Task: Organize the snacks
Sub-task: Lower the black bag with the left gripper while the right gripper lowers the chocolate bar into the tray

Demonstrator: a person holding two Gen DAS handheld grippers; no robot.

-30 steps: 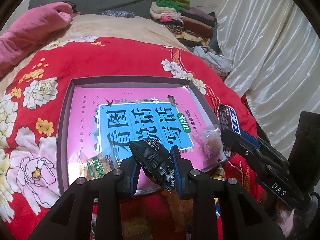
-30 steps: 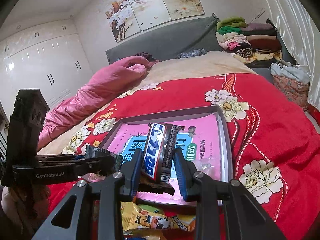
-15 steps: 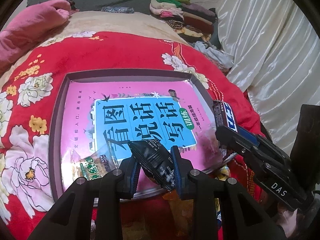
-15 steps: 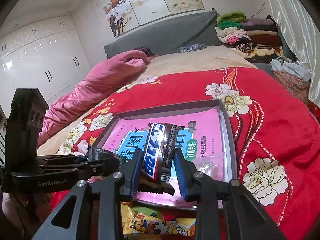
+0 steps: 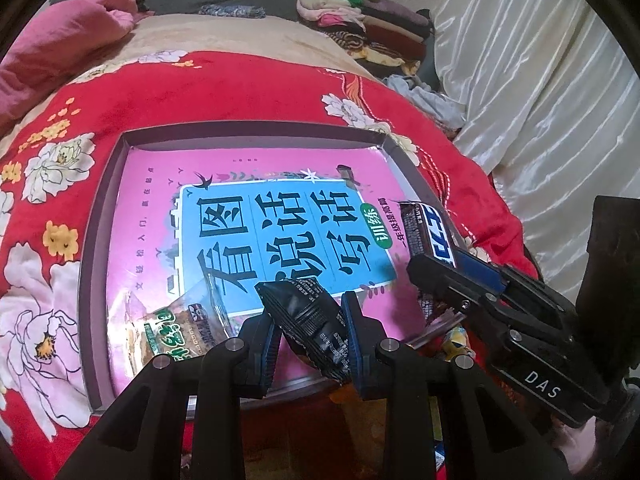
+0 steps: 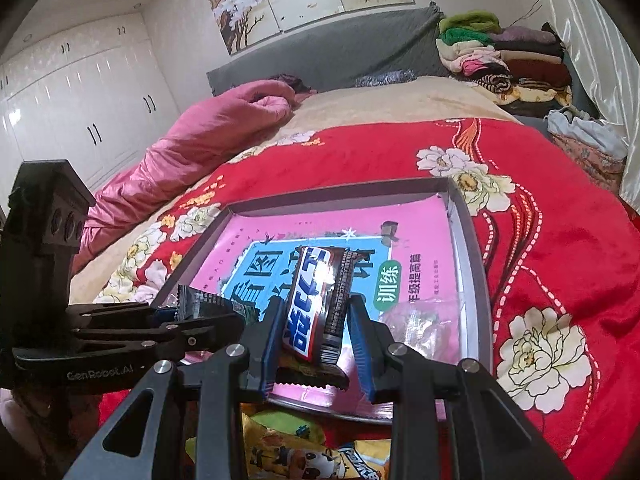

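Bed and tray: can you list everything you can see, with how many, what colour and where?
tray: one, grey rim, on the red blanket
book: one, pink and blue, flat inside the tray
green snack bag: one, clear and green, tray's near left corner
clear wrapper: one, see-through, tray's near right side
yellow snack packs: several, yellow, in front of the tray
red blanket: one, flowered, over the bed
pink quilt: one, far left
folded clothes: one pile, mixed, by the headboard
black packet: one, in the left tongs
chocolate bar: one, brown, blue letters, in the right tongs
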